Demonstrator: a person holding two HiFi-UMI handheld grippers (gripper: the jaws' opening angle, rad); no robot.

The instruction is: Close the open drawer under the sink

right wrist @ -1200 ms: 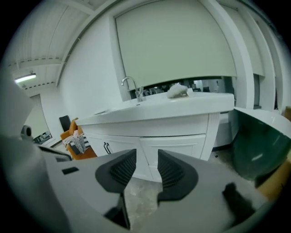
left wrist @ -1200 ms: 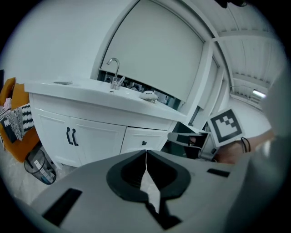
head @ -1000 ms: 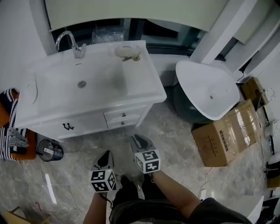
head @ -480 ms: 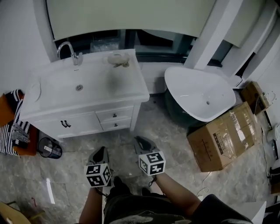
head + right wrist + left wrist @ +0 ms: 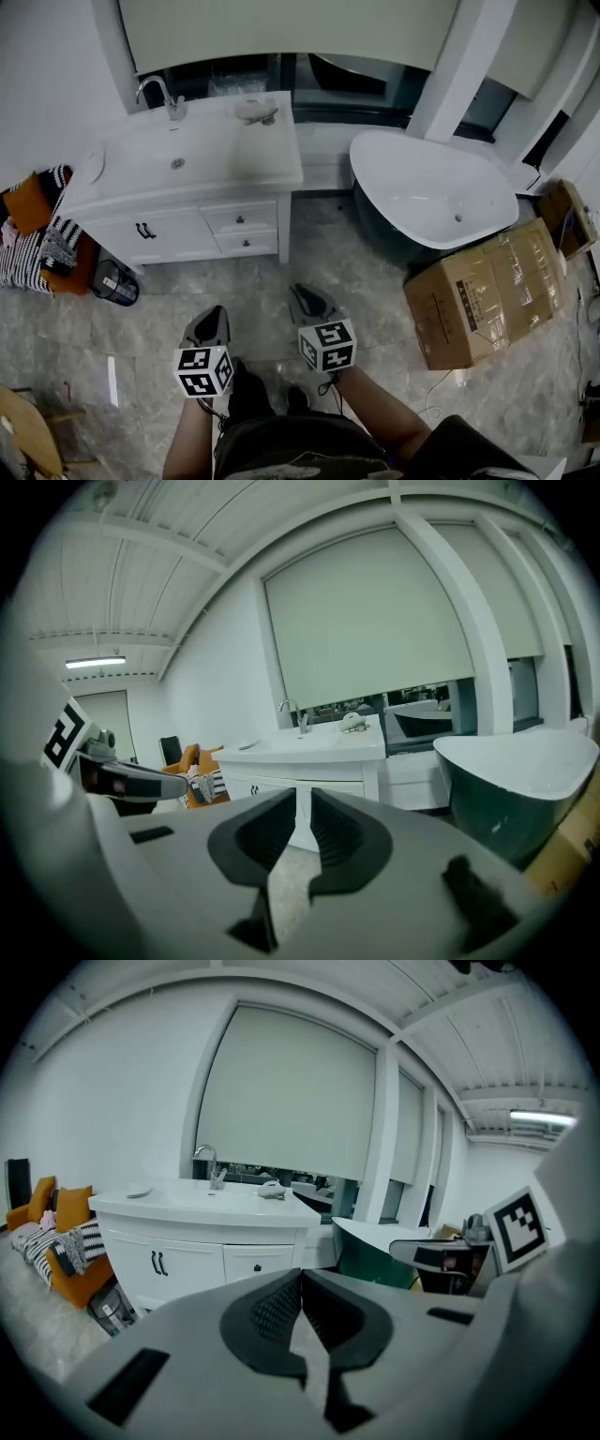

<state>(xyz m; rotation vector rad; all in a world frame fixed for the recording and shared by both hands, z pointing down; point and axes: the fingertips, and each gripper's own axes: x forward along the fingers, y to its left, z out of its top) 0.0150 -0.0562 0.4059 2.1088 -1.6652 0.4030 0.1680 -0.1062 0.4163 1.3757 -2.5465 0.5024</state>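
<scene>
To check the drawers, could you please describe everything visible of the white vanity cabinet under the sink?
The white vanity cabinet stands on the grey floor, carrying the sink top. Its front has two doors with dark handles on the left and two stacked drawers with dark knobs on the right; both drawers look shut.

Your head view looks steeply down from high above; both gripper views face the same sink cabinet point(image 5: 178, 236) from low, well back.

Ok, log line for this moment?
drawers: both shut | left gripper: shut, empty | right gripper: narrowly apart, empty | both clear of vanity
</scene>
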